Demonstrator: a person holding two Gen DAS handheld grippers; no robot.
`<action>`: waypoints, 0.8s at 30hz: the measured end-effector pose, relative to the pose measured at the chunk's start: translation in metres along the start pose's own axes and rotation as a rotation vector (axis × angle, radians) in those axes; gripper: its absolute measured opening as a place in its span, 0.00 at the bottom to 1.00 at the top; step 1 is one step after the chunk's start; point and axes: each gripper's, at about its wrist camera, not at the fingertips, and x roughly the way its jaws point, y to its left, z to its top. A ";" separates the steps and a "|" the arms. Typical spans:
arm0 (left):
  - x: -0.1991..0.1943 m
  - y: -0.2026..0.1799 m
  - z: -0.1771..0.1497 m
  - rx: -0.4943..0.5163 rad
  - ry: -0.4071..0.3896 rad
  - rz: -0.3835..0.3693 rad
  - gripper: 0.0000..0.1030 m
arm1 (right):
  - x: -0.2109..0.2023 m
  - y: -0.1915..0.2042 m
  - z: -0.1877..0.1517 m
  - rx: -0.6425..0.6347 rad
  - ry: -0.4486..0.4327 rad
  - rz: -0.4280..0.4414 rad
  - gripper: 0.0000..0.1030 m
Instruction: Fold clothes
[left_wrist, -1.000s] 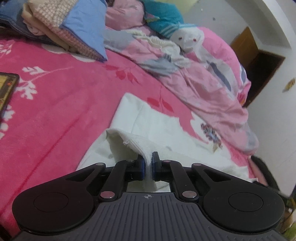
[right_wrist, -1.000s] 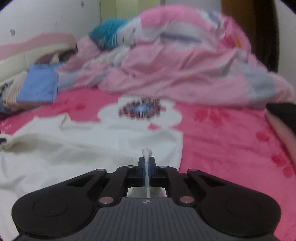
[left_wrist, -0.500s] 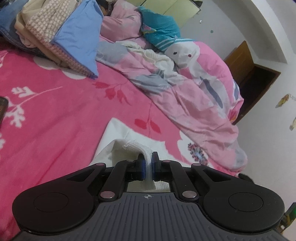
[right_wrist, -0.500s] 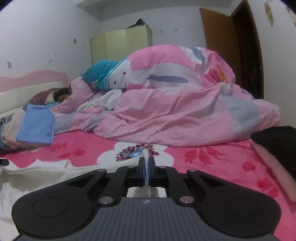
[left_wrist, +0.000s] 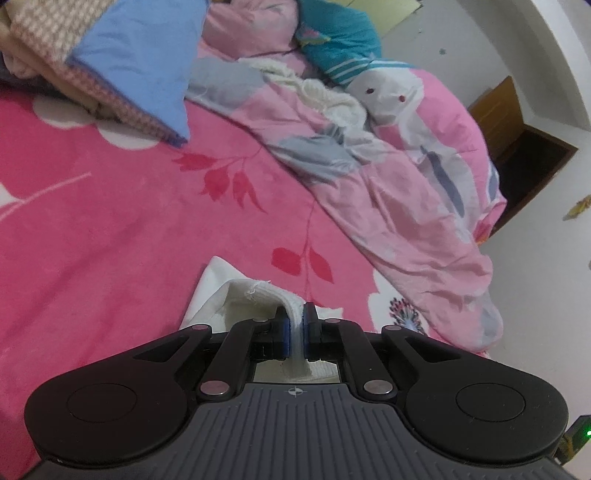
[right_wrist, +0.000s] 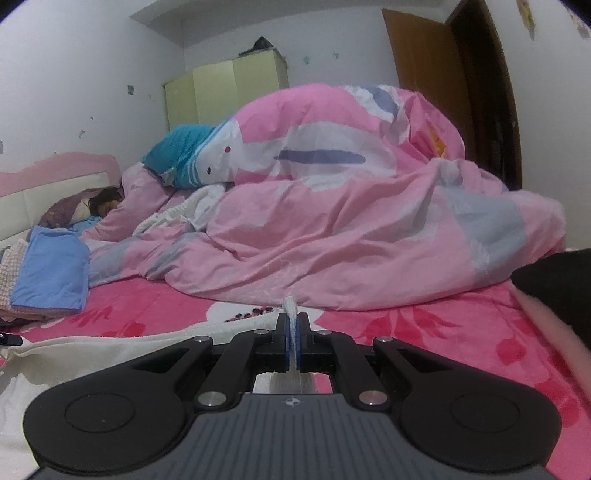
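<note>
Each hand-held gripper, left and right, was clamped on an edge of the white garment, lifted above the pink bed. Mid-fold, probably; next, carry both edges across evenly.

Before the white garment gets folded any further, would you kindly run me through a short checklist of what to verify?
1. Left gripper clamped on the white garment: ok, cloth pinched between its fingers.
2. Right gripper clamped on the garment: ok, an edge sticks up between its fingers.
3. Bedspread ahead bare for laying the fold: ok in the left view.
4. Pink quilt apart from the garment: ok, it lies farther back.
5. Folded pile out of the way: ok.
6. Garment flat, without wrinkles: cannot tell, most is hidden below the grippers.
</note>
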 end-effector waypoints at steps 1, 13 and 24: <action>0.005 0.003 0.001 -0.008 0.006 0.004 0.05 | 0.006 -0.001 -0.003 0.003 0.010 -0.002 0.02; 0.039 0.054 0.009 -0.229 0.073 -0.127 0.08 | 0.064 -0.037 -0.043 0.181 0.155 -0.029 0.03; 0.016 0.062 0.021 -0.301 -0.133 -0.165 0.54 | 0.048 -0.080 -0.051 0.401 0.162 -0.145 0.05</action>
